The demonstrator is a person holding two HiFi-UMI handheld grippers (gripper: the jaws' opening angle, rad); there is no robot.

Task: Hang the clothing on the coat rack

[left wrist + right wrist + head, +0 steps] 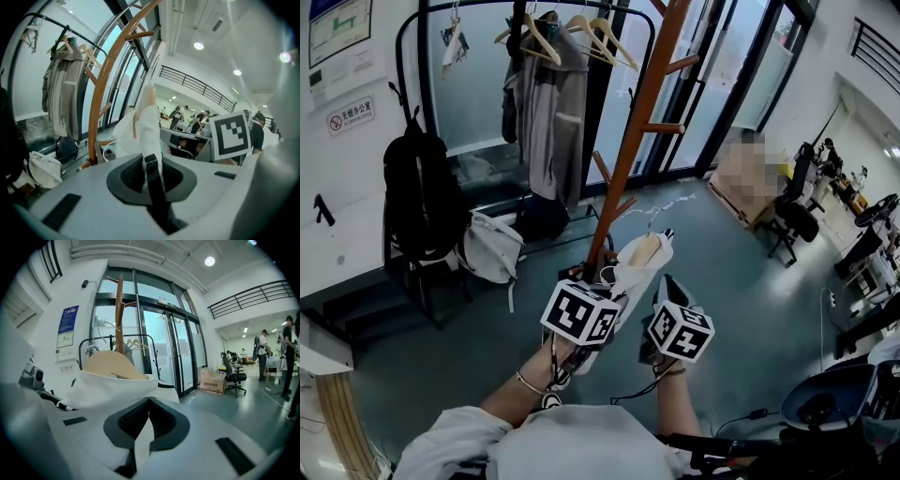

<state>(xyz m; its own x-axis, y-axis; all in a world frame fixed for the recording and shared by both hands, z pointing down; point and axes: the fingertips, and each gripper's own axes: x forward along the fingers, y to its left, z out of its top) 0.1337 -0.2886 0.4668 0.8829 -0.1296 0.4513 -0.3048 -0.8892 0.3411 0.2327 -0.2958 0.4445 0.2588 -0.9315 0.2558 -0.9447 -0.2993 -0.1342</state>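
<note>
A white garment [639, 265] on a pale wooden hanger [644, 247] is held up in front of the tall orange-brown wooden coat rack [630, 141]. Both grippers grasp it from below. My left gripper [612, 284] is shut on the garment's white fabric [143, 131] and a black strap [152, 174]; the rack's pole [104, 89] rises just to the left. My right gripper [661, 292] is shut on a fold of white cloth [144, 437], with the hanger's shoulder [110, 364] above it. The rack [119, 310] stands farther off in the right gripper view.
A black clothes rail carries a grey jacket [548, 108] and spare hangers behind the rack. A black backpack [419, 197] and a white bag [492, 248] hang at the left. A cardboard box [748, 178] and an office chair [792, 223] stand at the right; people are far off.
</note>
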